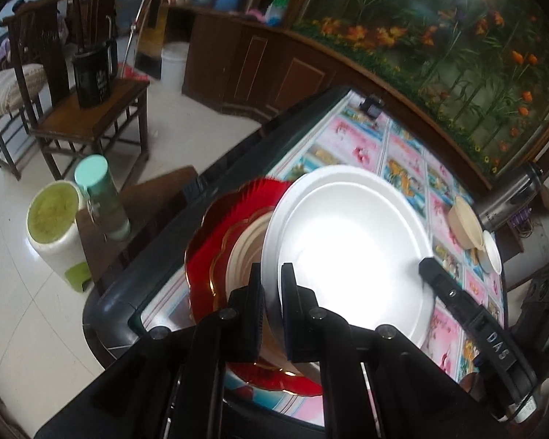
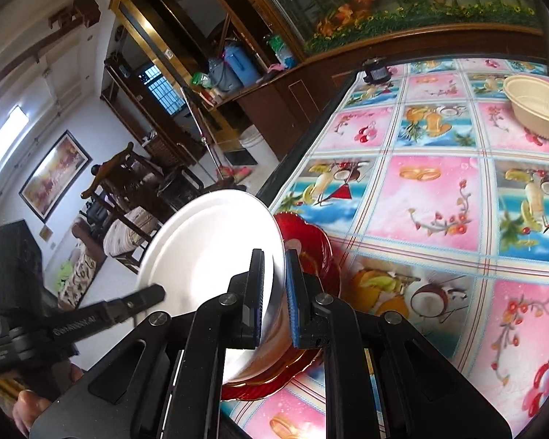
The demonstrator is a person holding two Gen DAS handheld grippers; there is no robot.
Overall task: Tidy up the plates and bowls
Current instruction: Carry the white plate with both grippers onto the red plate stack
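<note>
Left hand-held gripper (image 1: 272,274) and right hand-held gripper (image 2: 274,259) both clamped on white plate (image 1: 347,234) rim. Tilted above red plate (image 1: 208,226), apparently clear of it. Beige bowl (image 2: 538,109) well apart on bench (image 2: 435,197).

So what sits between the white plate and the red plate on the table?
A beige plate, stacked on the red plate, shows under the raised white plate in the left wrist view; the right wrist view hides it.
</note>
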